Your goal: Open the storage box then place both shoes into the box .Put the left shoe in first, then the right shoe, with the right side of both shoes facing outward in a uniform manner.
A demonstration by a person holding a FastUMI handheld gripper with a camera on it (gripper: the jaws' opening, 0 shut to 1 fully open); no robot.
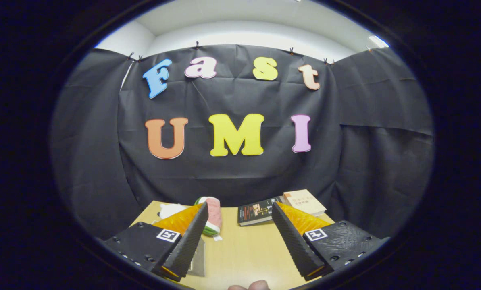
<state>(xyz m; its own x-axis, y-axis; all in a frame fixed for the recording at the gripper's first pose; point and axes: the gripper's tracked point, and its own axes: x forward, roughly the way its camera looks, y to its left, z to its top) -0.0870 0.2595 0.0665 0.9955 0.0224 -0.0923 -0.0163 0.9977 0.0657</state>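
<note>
We see the tool (240, 209) held level above a pale wooden bench (244, 249), its two fingers spread wide apart with bare bench showing between them — nothing is gripped, and neither finger touches anything we can make out. Just beyond the left finger, toward the far left part of the bench, lies a shoe (213, 215) with pink, white and green on it; its near part is hidden behind that finger, so we cannot tell which way it faces or whether it is the left or the right one. A white shape (171, 209) lies further left of it, partly cut off by the same finger, and we cannot say what it is. Under the inner edge of the left finger, close to us, a flat greyish piece (198, 262) rests on the bench; we cannot tell what it belongs to. Beyond the right finger, at the far side of the bench, two books lie side by side — a dark book (256, 213) nearer the middle, and a cream book (305, 201) touching or just overlapping it on the right. The shoe and the books are well apart, with bare bench between. At the very near edge, between the fingers, fingertips of a person's hand (250, 286) peek in. Black cloth hangs behind the bench.
</note>
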